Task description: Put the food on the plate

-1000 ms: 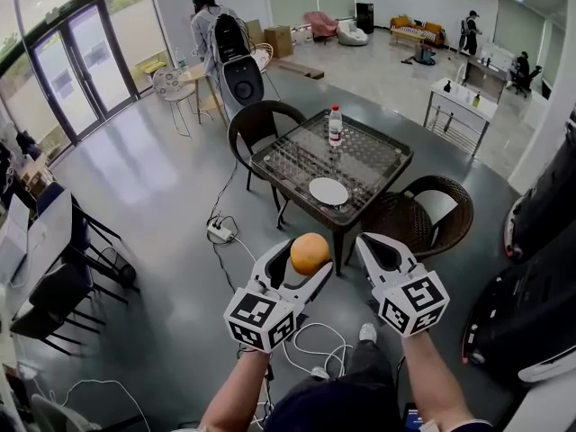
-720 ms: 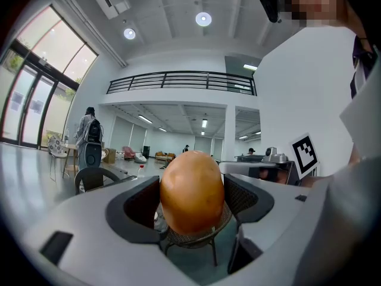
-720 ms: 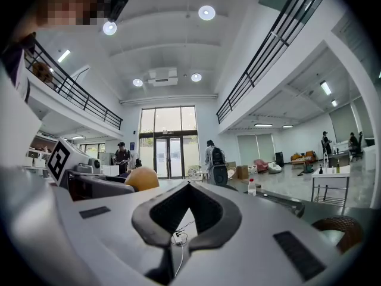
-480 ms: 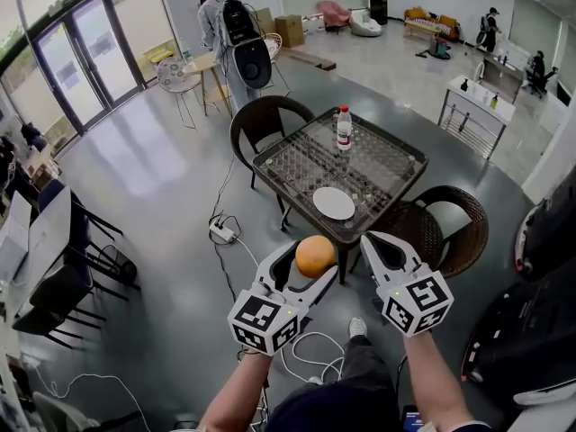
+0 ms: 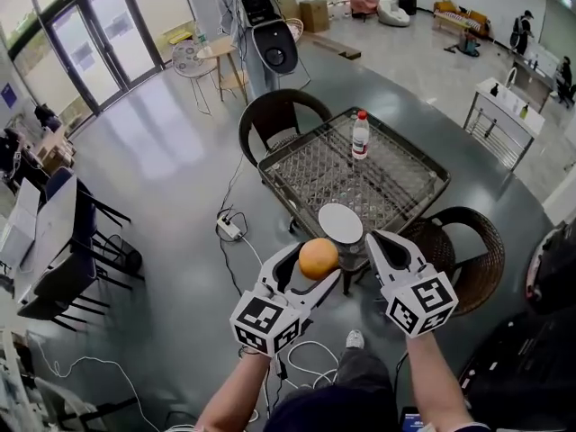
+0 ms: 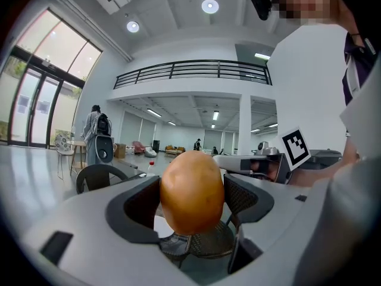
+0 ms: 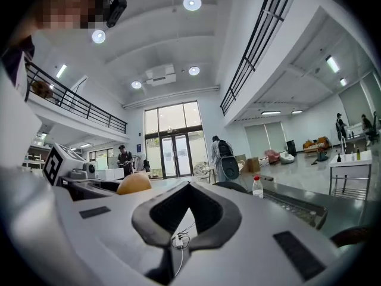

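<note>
Orange (image 6: 191, 190) fills left gripper (image 6: 192, 202); head view shows plate (image 5: 340, 223).

No readable text, number or brand anywhere.

- Cube on left gripper (image 5: 317, 261): black-and-white square markers, pattern only, no letters or digits.
- Cube on right gripper (image 5: 380, 239): same kind of markers; one also shows in the left gripper view, still pattern only.
- Bottle (image 5: 360, 136) on the surface (image 5: 396, 192): pale label band, print too small to read.
- Blue sign (image 5: 7, 94) on the wall at far left: print too small to read.
</note>
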